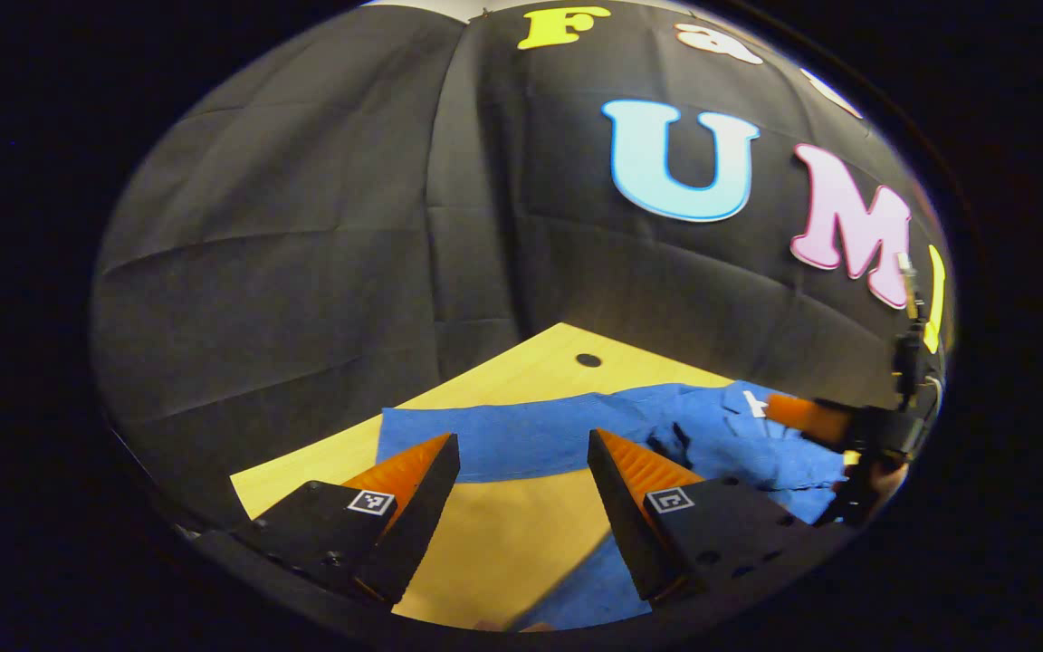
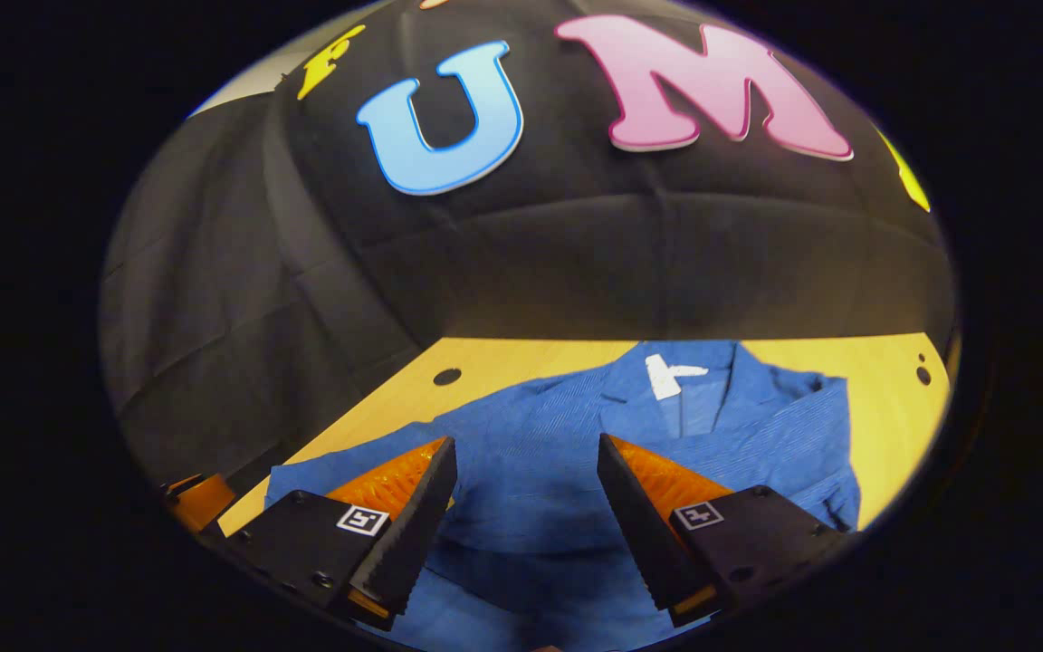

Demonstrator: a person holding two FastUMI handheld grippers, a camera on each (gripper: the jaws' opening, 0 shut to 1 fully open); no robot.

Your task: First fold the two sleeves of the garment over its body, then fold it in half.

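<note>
Wooden table (image 2: 893, 398) | blue garment (image 2: 576, 435) looks sleeve-folded, halving seemingly left | left gripper (image 1: 521, 453), right gripper (image 2: 526, 457) gape empty.

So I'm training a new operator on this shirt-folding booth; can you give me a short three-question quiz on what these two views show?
1. True or false: the left tongs are shut on the blue shirt.
2. What colour is the label at the shirt's collar? A) white B) red C) black
3. What does the shirt lie on?

Key: 1. False: both the left and the right tongs stand open and hold nothing. 2. A. 3. The wooden table.
</note>
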